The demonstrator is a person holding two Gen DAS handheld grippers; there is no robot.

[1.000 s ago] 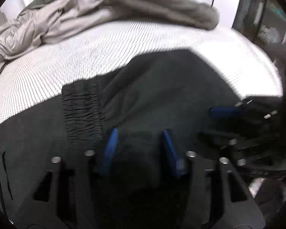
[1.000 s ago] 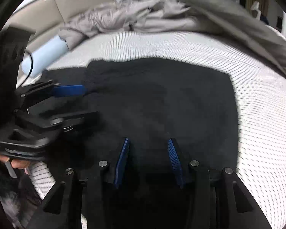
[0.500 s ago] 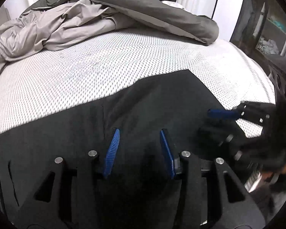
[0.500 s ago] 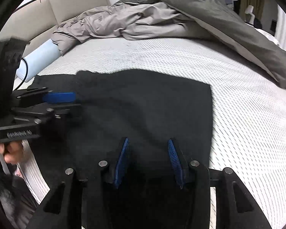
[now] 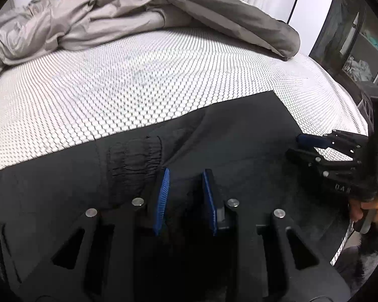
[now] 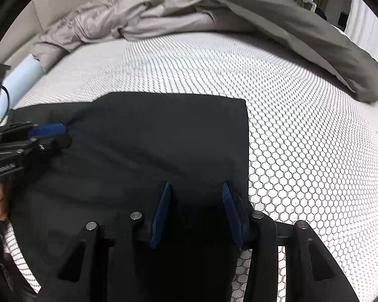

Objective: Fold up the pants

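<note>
Black pants point(image 5: 239, 130) lie flat on the white mesh-patterned bed point(image 5: 138, 75). An elastic cuff point(image 5: 133, 161) shows on top of the fabric just left of my left gripper point(image 5: 185, 176). My left gripper is open, low over the pants, nothing between its blue pads. In the right wrist view the pants point(image 6: 163, 130) form a dark folded rectangle with a straight right edge. My right gripper point(image 6: 195, 188) is open over the near right part of the pants. Each gripper shows in the other's view, the right one point(image 5: 302, 146) and the left one point(image 6: 53, 133).
A crumpled grey duvet point(image 5: 189, 7) and beige sheet point(image 6: 108, 20) lie across the far side of the bed. A pale blue roll point(image 6: 20, 80) lies at the left. A dark shelf unit point(image 5: 355, 32) stands beyond the bed's right edge.
Both grippers have lowered closer to the pants. The elastic cuff, out of sight half a second ago, shows again left of my left gripper. Both grippers stay open.
</note>
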